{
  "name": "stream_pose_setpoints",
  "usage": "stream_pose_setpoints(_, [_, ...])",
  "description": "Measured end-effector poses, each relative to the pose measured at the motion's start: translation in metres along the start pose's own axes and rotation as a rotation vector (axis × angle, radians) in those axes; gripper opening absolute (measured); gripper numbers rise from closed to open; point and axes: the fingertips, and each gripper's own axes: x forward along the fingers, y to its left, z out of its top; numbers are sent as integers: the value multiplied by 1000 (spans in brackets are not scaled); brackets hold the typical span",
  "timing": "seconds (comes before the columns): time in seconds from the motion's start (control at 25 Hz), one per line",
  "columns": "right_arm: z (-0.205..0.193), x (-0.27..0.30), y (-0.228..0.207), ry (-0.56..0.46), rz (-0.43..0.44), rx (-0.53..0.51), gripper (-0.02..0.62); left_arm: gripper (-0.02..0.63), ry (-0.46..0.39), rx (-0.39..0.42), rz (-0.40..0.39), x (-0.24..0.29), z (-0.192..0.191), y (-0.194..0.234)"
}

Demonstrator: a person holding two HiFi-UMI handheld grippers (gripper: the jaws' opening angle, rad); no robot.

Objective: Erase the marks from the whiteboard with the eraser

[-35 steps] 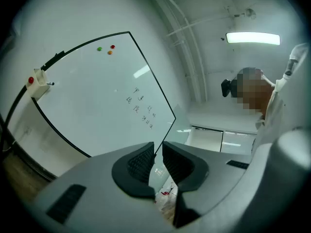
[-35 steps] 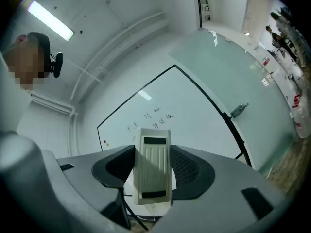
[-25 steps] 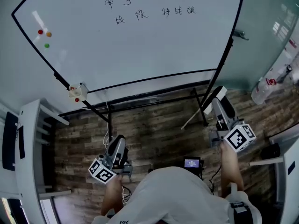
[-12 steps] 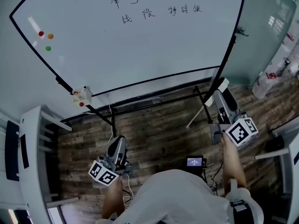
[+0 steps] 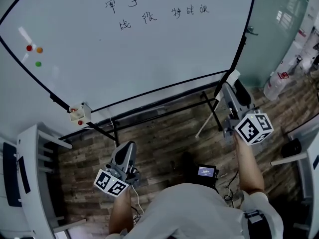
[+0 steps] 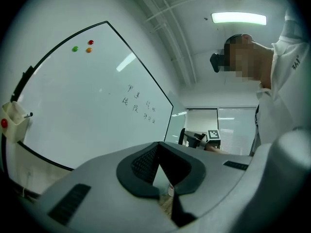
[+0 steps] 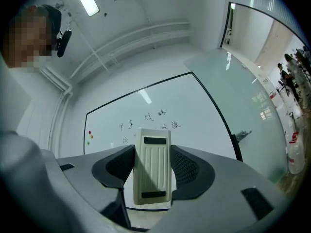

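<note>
Head view — the whiteboard is cut off at the top and left. Its marks, two rows of thin dark handwriting, sit far up the board and are too small to read. Three round magnets, red, orange and green, are at far left. A small pale box hangs at the lower left corner of the black frame; what it holds is unclear. The floor is dark wood plank. The left gripper is held low and near the body, pointing up toward the board. The right gripper is raised on an outstretched forearm by the board's lower right corner, the pale eraser showing at its tip. Whether the eraser meets the frame cannot be told here.

Left gripper view — the grey shell fills the lower half. The ribbed black pads meet at their tips and nothing is between them; only a sliver of floor shows through the gap below. The board slants away at left, with the marks tiny. The right gripper is a speck in the distance.

Right gripper view — the jaws are clamped on the eraser's two long sides. It is a cream plastic block, upright, with a ribbed back and a dark slot at each end. It stands apart from the board, and its top edge hides part of the lower row of marks.
</note>
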Motion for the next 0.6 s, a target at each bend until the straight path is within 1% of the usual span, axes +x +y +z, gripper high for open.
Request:
stream_pose_setpoints(0.2, [6, 55, -37, -15, 0, -43, 253, 6, -39, 40, 60, 49, 13, 27])
stream_pose_setpoints(0.36, [25, 107, -65, -41, 22, -37, 252, 6, -53, 59, 68, 100, 24, 44])
stream_pose_setpoints(0.6, [64, 175, -100, -67, 53, -100, 252, 6, -82, 65, 67, 174, 33, 58])
